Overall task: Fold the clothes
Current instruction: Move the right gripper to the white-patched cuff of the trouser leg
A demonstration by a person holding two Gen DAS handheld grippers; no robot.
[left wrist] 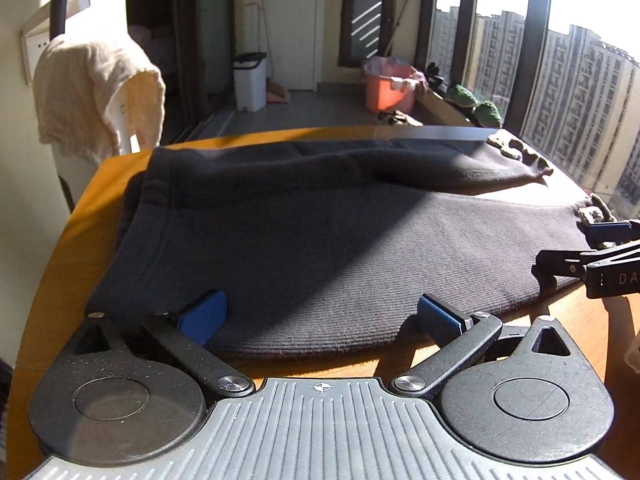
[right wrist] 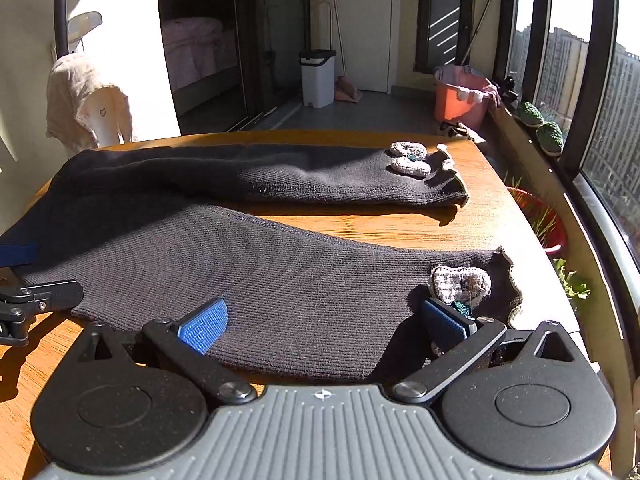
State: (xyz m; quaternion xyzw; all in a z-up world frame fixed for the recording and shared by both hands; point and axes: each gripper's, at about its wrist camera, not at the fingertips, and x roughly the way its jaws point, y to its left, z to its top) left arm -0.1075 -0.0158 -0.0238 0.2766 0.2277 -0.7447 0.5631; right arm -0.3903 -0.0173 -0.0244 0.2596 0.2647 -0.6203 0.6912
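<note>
Dark knit trousers [right wrist: 280, 280] lie flat on the table [right wrist: 460, 224], soft, limp and probably stretchy, best pinched at the near leg's edge, where the left claw [left wrist: 320, 316] and right claw [right wrist: 324, 320] hover spread.

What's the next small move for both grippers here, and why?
Probably close both on the near leg's hem edge. The left gripper and right gripper are open over the near edge of the dark knit pants, which lie flat on the wooden table, legs spread, unfolded.
</note>
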